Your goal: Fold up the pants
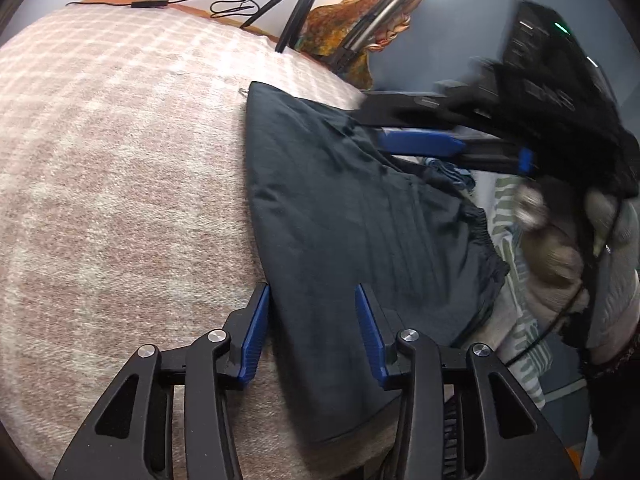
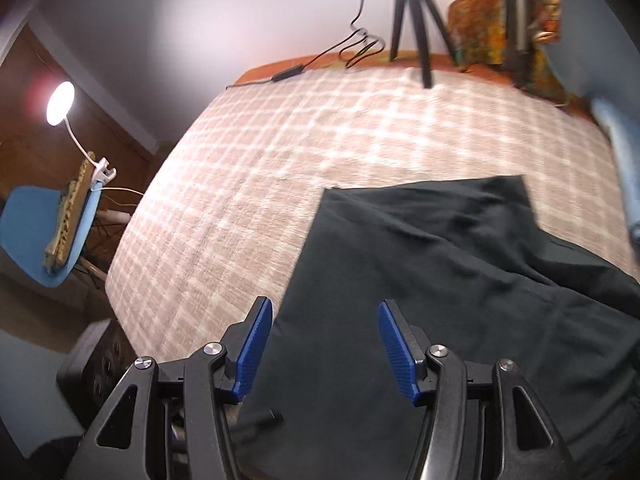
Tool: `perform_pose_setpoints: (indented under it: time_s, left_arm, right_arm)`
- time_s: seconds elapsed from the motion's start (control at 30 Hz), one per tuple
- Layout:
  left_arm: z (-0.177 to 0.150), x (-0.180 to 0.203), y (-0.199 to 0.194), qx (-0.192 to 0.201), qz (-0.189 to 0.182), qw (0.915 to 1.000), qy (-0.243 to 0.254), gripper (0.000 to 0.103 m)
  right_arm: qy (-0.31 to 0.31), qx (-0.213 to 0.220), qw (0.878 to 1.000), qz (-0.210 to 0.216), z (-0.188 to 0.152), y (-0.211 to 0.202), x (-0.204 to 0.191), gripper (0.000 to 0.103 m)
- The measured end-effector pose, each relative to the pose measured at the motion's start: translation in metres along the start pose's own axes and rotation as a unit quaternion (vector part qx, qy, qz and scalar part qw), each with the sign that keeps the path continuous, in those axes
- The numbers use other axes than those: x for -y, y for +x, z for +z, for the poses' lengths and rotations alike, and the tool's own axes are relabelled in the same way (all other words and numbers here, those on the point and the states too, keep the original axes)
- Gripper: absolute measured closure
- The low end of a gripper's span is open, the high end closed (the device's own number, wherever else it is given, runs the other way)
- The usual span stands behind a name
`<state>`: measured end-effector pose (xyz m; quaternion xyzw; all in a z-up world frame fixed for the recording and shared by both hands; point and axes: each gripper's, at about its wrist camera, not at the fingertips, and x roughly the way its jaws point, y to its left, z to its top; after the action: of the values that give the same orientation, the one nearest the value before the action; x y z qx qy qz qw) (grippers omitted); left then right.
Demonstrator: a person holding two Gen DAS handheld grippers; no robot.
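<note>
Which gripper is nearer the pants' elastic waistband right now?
Left. The left gripper hangs open over the pants, waistband just ahead-right. The right gripper is farther along the garment; its own view shows no waistband.

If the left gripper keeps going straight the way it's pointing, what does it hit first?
Most likely the dark pants: the left gripper is open and angled down, with the cloth's near edge lying between its fingers. The checked bedcover lies right under the cloth. How much gap remains is hard to judge from this view.
</note>
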<state>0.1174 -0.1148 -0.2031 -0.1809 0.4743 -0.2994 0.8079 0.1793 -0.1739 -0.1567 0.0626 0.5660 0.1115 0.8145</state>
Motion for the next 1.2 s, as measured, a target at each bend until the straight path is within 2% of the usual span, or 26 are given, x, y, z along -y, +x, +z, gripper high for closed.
perform_pose_setpoints:
  time_s: [0.27, 0.47, 0.57, 0.63, 0.7, 0.87, 1.07, 1.2]
  left_arm:
    - [-0.006, 0.021, -0.008, 0.035, -0.05, 0.9979, 0.022, 0.065]
    - [-0.006, 0.031, -0.007, 0.039, -0.048, 0.9974, 0.036, 0.065]
    - [-0.007, 0.031, -0.003, 0.03, -0.04, 0.9982, 0.034, 0.065]
    - [-0.008, 0.032, -0.004, 0.026, -0.027, 0.9985, 0.041, 0.065]
    - [-0.007, 0.039, -0.003, 0.025, -0.007, 0.9981, 0.056, 0.065]
    - [-0.008, 0.049, -0.002, 0.023, 0.025, 0.9964, 0.078, 0.065]
    - [-0.013, 0.056, 0.005, 0.016, 0.034, 0.9963, 0.077, 0.064]
    - [-0.016, 0.044, 0.0, 0.013, 0.037, 0.9962, 0.077, 0.064]
  right_arm:
    - [-0.009, -0.049, 0.998, -0.031, 0.025, 0.042, -0.016, 0.045]
    - [-0.035, -0.09, 0.991, -0.095, 0.036, 0.076, -0.036, 0.046]
    - [-0.052, -0.103, 0.985, -0.125, 0.037, 0.087, -0.042, 0.055]
    - [-0.054, -0.108, 0.984, -0.133, 0.037, 0.092, -0.042, 0.064]
    - [-0.051, -0.111, 0.983, -0.134, 0.036, 0.096, -0.04, 0.068]
    - [-0.054, -0.108, 0.984, -0.128, 0.036, 0.099, -0.038, 0.074]
    - [-0.052, -0.104, 0.986, -0.119, 0.035, 0.099, -0.036, 0.079]
    - [-0.051, -0.1, 0.987, -0.117, 0.034, 0.095, -0.033, 0.083]
